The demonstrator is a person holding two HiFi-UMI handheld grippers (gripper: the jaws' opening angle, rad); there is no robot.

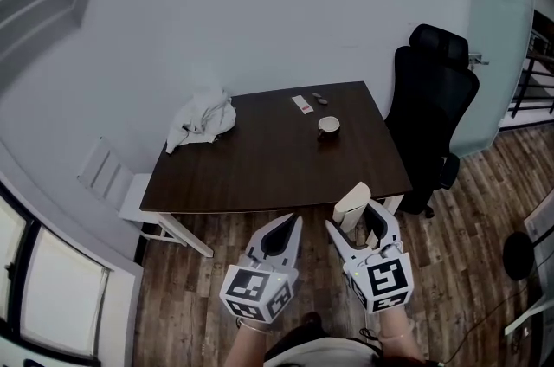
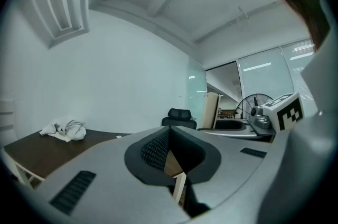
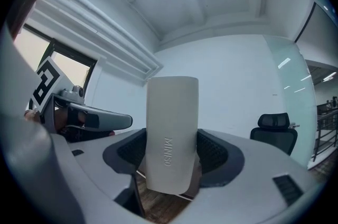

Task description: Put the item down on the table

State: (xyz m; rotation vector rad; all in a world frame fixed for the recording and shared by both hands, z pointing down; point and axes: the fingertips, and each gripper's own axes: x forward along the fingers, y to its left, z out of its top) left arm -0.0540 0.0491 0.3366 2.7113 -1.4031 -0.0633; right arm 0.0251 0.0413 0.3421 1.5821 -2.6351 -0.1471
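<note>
REACHING FOR THE TABLE EDGE: My right gripper has the item, a pale case with rounded edges stamped MINISO. It stands upright between the two dark pads, with both jaws pressed against its sides. In the head view the case hangs over the wood floor, just off the near edge of the dark table and close to its near right corner. The top of the case overlaps that edge in the picture. My left gripper sits just beside it on the left, jaws closed tip to tip with nothing between them. It is also short of the table edge.

On the table, a crumpled white cloth fills the far left corner. A small cup stands toward the far right. A white slip and a little dark object lie just behind it, near the far edge. Bare wood runs across the middle and the whole near half, from the left edge to the right.

A black office chair stands hard by the table's right side. A white chair sits at the left side, near the wall. Open floor lies between me and the near edge.
</note>
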